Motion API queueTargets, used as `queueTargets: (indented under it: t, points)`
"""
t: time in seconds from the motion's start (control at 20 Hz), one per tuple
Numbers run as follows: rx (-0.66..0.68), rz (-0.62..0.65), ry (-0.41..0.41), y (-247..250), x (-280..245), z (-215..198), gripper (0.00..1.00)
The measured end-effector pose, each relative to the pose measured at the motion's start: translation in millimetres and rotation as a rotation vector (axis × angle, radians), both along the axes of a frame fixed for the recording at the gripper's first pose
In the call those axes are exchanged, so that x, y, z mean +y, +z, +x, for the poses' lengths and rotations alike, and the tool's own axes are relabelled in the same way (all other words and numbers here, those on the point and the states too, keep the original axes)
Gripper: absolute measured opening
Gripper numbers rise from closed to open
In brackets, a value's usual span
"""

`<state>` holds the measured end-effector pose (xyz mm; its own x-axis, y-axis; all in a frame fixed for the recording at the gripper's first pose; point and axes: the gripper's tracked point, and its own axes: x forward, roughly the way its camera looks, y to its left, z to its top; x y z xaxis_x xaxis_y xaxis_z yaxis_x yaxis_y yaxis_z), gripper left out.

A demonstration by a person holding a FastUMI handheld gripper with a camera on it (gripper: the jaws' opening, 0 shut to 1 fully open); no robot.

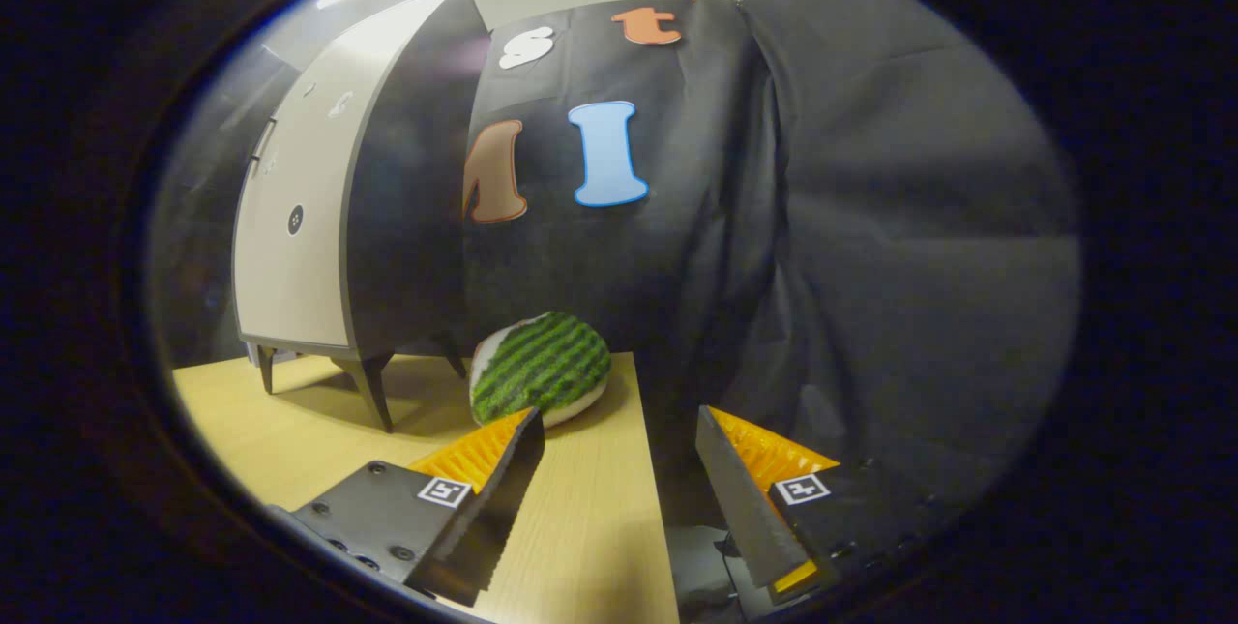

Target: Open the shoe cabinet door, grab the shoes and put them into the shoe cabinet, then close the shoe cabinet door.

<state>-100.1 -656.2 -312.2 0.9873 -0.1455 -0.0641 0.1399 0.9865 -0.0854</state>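
Gripper view: spread gripper (pixel 619 430) above pale wooden tabletop (pixel 590 518), nothing between the 2 fingers.
No readable writing anywhere; only a small square black-and-white marker tag (pixel 444 491) on 1 finger mount and another (pixel 802 489) on the other. Fingers wide apart, pointing forward, clear of everything. Just ahead of the left finger, a green-and-dark-striped fabric shoe with white sole (pixel 540 368), lying on the tabletop near its far edge. Beside it, further left, a tall beige-fronted shoe cabinet with dark grey sides and short legs (pixel 338 218), door (pixel 290 218) closed. Behind both, black cloth booth wall (pixel 870 218); pale ceiling above.
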Motion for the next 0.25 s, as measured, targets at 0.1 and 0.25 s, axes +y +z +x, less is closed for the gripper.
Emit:
queueTargets:
  t: [0.1,0.25]
  points:
    - [0.012,-0.002,-0.001,-1.4,1.1,0.0,0.98]
    - [0.009,-0.020,0.002,-1.1,2.2,-2.1,0.98]
